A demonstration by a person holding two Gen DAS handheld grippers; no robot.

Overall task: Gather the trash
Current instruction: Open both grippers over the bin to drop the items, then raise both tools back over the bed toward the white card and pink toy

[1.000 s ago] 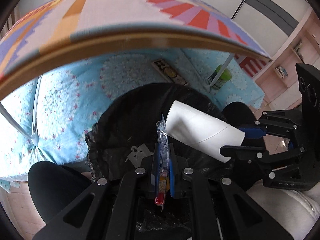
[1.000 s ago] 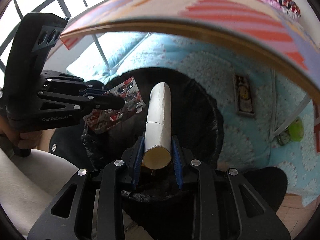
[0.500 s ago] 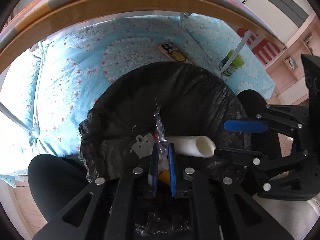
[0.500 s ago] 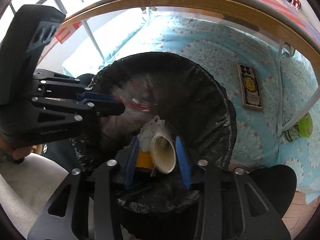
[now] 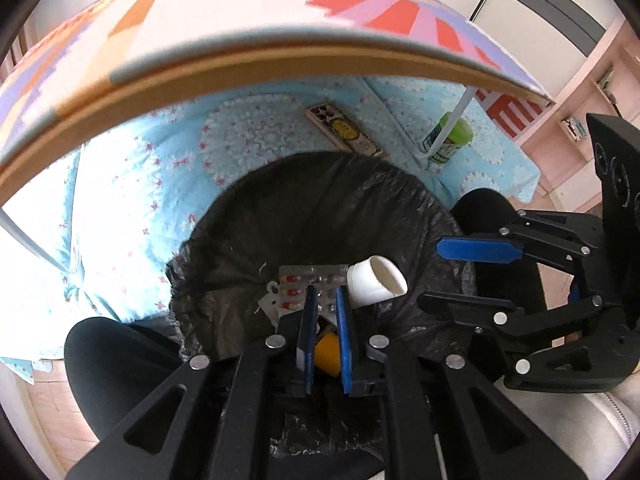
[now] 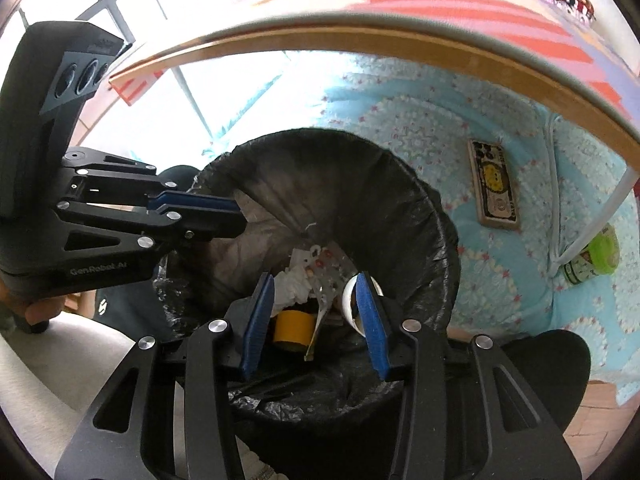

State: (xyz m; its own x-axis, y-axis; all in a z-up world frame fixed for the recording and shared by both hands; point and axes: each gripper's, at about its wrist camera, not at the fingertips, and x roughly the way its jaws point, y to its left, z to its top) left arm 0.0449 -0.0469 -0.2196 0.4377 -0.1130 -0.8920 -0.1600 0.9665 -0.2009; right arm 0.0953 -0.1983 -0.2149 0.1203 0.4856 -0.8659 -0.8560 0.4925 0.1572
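A bin lined with a black bag [image 5: 320,200] [image 6: 400,208] stands below both grippers. Inside it lie a white cardboard tube [image 5: 376,284] [image 6: 348,292], a silver blister pack with red pills [image 5: 308,278] [image 6: 324,264], a yellow tape roll [image 5: 328,354] [image 6: 294,326] and crumpled white paper [image 6: 290,290]. My left gripper [image 5: 322,292] [image 6: 236,220] hangs over the bin's left rim, shut, holding nothing. My right gripper [image 6: 315,280] [image 5: 434,274] is open over the bin's mouth; the tube lies loose below its right finger.
A patterned tabletop with a wooden edge [image 5: 280,64] overhangs the bin. On the blue quilted mat [image 5: 140,200] lie a flat printed box [image 5: 344,132] and a green-lidded jar [image 5: 448,140] by a white table leg [image 5: 452,120]. A person's black-clad knees [image 5: 108,360] [image 6: 540,360] flank the bin.
My right gripper opened and the tube fell into the bin. The blister pack left my left gripper and now lies flat in the bin.
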